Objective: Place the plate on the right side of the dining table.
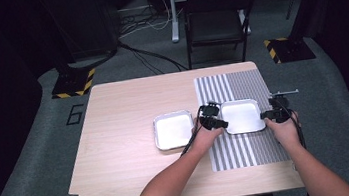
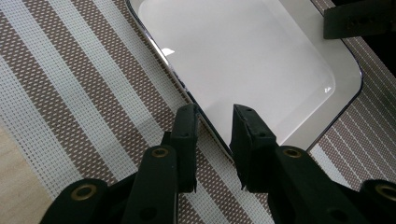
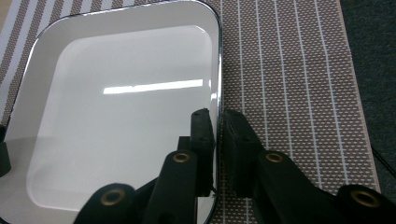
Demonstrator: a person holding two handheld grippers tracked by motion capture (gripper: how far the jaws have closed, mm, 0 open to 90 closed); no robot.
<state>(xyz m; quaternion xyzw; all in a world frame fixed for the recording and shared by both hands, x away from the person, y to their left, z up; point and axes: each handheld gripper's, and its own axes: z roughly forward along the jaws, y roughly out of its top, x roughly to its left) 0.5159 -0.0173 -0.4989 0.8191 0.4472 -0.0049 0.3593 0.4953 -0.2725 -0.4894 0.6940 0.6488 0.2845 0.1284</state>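
The white tray [image 1: 241,116] lies on the striped mat [image 1: 249,149] toward the right edge of the surface, nearer its far edge than its near one. It is shallow, with rounded corners and a thin dark rim, and nothing lies in it.

The right tool [image 3: 217,122] is clenched on the tray's right rim: in the right gripper view one jaw stands inside the tray and the other outside on the mat, with the rim pinched between them. In the high view this right tool [image 1: 271,114] sits at the tray's right side.

The left tool [image 2: 214,122] straddles the tray's opposite rim, one jaw over the mat and one over the tray's white inside. A gap shows between its jaws and the rim, so it reads as released and not pressing. In the high view the left tool [image 1: 214,122] is at the tray's left side.

Just left of the mat, near the middle of the surface, a second tray [image 1: 173,130] lies on the bare wood, close beside the left hand [image 1: 206,137]. The right hand [image 1: 283,127] rests over the mat's right part.
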